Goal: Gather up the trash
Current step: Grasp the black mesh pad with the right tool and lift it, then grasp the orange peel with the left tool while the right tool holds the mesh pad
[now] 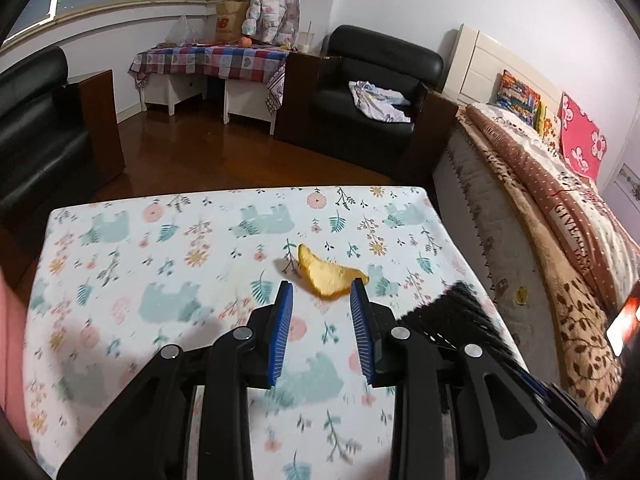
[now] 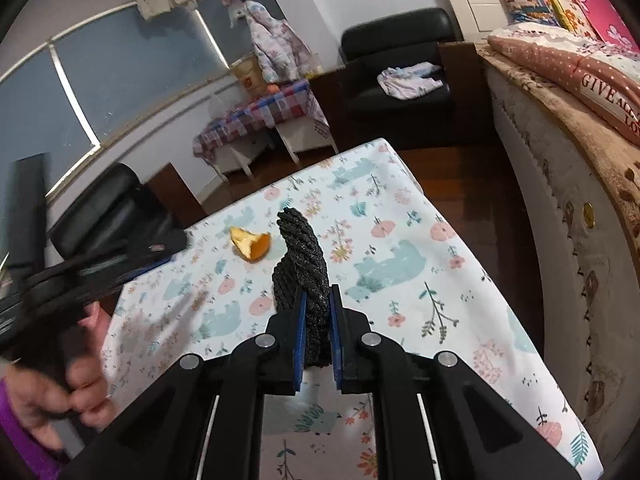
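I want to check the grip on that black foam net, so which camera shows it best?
The right wrist view. There the black foam net stands twisted between the right gripper pads, pinched near its base, whole and sharp above the tablecloth. The left wrist view shows only a blurred edge of it at the right, with no grip visible.

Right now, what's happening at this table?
A person is clearing trash with two handheld grippers. The right gripper is shut on a black foam net sleeve. The left gripper is open, its fingers reaching the orange peel lying on the floral tablecloth, not yet gripping it.
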